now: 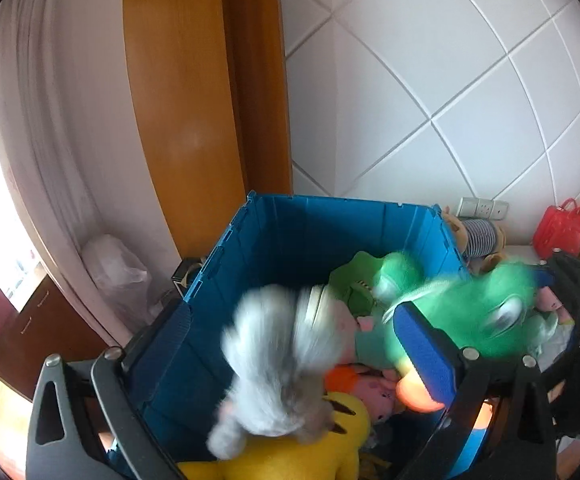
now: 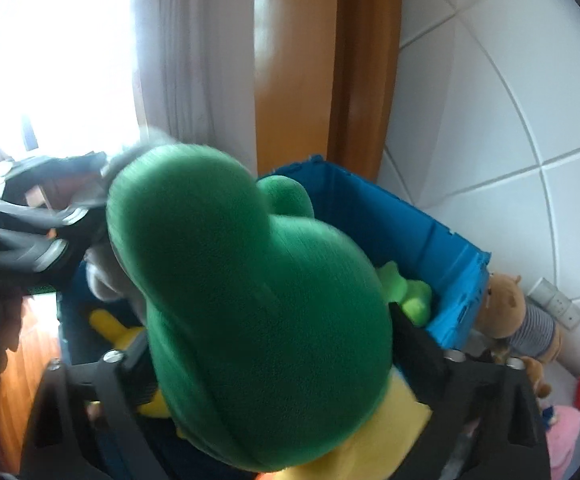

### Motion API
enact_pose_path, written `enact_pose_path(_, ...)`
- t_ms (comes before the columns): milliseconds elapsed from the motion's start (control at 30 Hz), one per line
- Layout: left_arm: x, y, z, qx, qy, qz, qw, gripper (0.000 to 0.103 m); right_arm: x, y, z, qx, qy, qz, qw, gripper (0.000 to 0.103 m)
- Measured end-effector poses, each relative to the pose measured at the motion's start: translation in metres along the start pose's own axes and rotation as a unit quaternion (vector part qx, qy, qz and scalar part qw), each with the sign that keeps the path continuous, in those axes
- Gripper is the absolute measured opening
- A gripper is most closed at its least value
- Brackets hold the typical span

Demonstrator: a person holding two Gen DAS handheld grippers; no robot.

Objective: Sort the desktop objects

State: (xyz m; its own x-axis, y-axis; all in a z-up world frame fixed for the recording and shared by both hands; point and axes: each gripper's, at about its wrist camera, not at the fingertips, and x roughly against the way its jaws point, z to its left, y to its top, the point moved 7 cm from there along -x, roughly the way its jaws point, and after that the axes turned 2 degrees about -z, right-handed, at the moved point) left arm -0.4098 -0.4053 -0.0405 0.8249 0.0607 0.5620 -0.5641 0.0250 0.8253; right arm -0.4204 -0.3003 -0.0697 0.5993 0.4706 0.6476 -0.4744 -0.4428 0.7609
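Blue plastic walls of the storage bin (image 1: pixel 322 224) frame most of what we can see, and much else is smeared by motion. In the left wrist view a grey plush toy (image 1: pixel 273 364) blurs between the fingers of the left gripper (image 1: pixel 290 360), whose jaws stand wide with no pad pressing on it; we cannot tell whether the toy still touches anything. It hangs over the bin's near edge, above a yellow plush (image 1: pixel 302 448) cut off by the frame.

In the right wrist view a green plush toy (image 2: pixel 257 300) fills the middle and hides most of the bin (image 2: pixel 410 232). The right gripper (image 2: pixel 273 356) is spread wide on either side of it; the pads are hidden behind the toy, so contact is unclear. Outside the bin's far right corner a bear in a striped shirt (image 2: pixel 518 320) sits against the tiled wall (image 2: pixel 490 100).
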Motion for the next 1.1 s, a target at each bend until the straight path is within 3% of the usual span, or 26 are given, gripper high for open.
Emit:
enact_pose_path(300,-0.009,-0.006,-0.007,-0.010,0.006,0.007,0.9999,0.103,0.038,-0.024,-0.031,-0.046,-0.036,-0.006,0.998,0.103)
enact_pose_path(500,0.009,-0.008,-0.033,-0.010,-0.005,-0.001,0.9999,0.103,0.083,-0.054,-0.060,-0.080,-0.079,-0.008,0.994,0.103)
enact_pose_path(833,0.061,-0.040,-0.131,-0.039,0.013,0.015,0.9991,0.103,0.176,-0.130,-0.112,-0.136,-0.135,-0.019,0.981,0.103)
enact_pose_path(1100,0.116,-0.062,-0.225,-0.033,-0.010,0.015,0.9993,0.103,0.256,-0.195,-0.144,-0.151,-0.159,-0.020,0.975,0.103)
